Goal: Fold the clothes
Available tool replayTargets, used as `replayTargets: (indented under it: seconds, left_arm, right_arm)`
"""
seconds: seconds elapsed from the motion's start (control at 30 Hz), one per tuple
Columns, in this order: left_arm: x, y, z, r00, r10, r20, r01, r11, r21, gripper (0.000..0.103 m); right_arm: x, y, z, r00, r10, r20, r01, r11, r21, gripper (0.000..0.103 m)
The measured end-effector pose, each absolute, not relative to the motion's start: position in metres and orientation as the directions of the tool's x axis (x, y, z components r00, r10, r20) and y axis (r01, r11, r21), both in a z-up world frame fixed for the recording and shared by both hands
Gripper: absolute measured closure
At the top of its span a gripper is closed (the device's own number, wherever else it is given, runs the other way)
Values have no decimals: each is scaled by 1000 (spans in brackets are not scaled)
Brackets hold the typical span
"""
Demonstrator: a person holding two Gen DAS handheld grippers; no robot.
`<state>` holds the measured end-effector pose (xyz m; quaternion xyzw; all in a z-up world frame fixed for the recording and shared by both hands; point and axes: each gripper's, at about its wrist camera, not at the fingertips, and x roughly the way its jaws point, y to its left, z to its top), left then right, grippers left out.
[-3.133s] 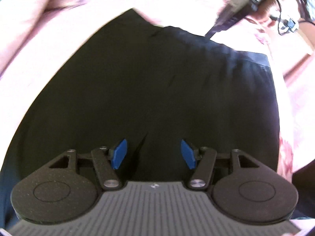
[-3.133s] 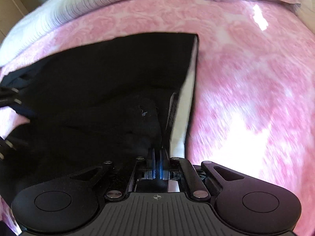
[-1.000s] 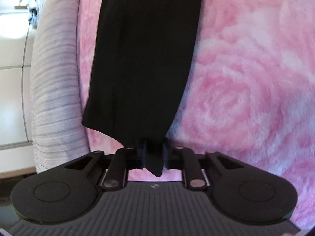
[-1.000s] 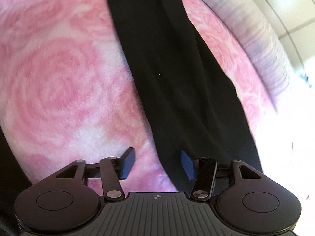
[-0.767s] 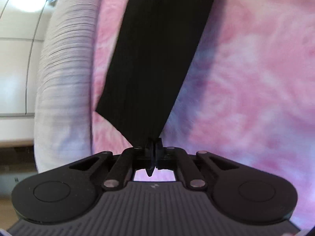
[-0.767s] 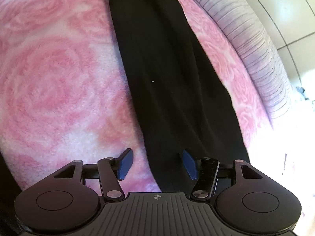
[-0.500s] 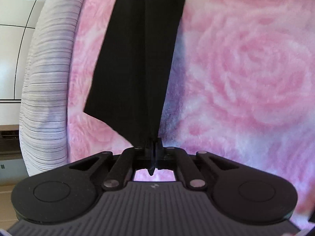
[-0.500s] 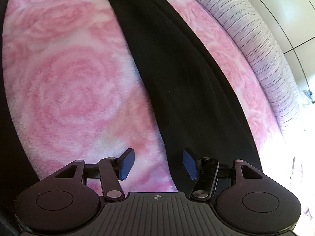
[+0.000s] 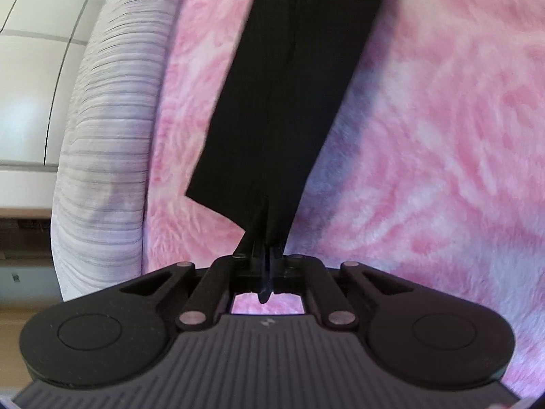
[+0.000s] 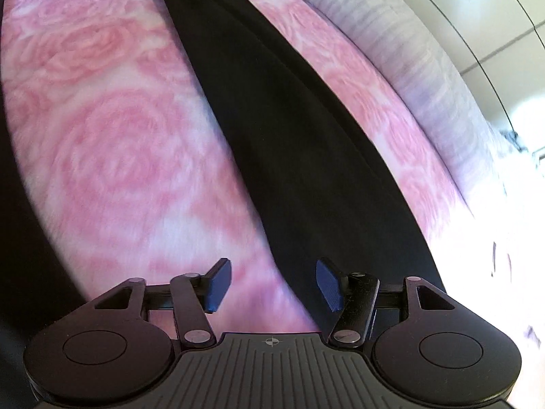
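A long black garment (image 9: 289,95) stretches away from me over a pink rose-patterned blanket (image 9: 436,156). My left gripper (image 9: 266,262) is shut on the near corner of this cloth, which bunches between the pads and pokes out behind them. In the right wrist view the same black garment (image 10: 293,129) runs diagonally from the top centre to the lower right. My right gripper (image 10: 272,288) is open just above it, the right blue pad (image 10: 328,288) over the cloth's edge and the left blue pad (image 10: 218,284) over the blanket. Nothing is held between them.
A grey-white striped bed edge (image 9: 102,156) borders the blanket on the left, with white cabinet panels (image 9: 30,68) beyond. In the right wrist view the striped bed edge (image 10: 419,78) runs along the upper right. Dark cloth (image 10: 24,238) fills the far left rim.
The left gripper stays shut on the garment corner and has shifted slightly, the cloth swinging a little. The right gripper, open throughout, has drifted along the garment's edge.
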<state>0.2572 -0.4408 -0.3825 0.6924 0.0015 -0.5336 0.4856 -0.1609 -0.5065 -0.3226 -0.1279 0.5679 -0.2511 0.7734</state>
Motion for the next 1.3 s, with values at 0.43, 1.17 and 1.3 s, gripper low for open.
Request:
replayTargets:
  seconds: [0.43,1.17,1.3]
  left_arm:
    - [242,-401,-355,400,-544,-738,529,-520,670,101]
    - [210,-326,-352,313,-354,-881,778,-437,452,80]
    - [178,-311,-336,187,-339,-922,848,-418,325,73]
  right_arm:
    - [-97,-499,-327,319,-519,-793,61,846,-530,103]
    - [-207,-436,-285,134,-467,-874,459,811,-363,74]
    - [-260,-430,-270,27,-452,-892,601,720,-346,69]
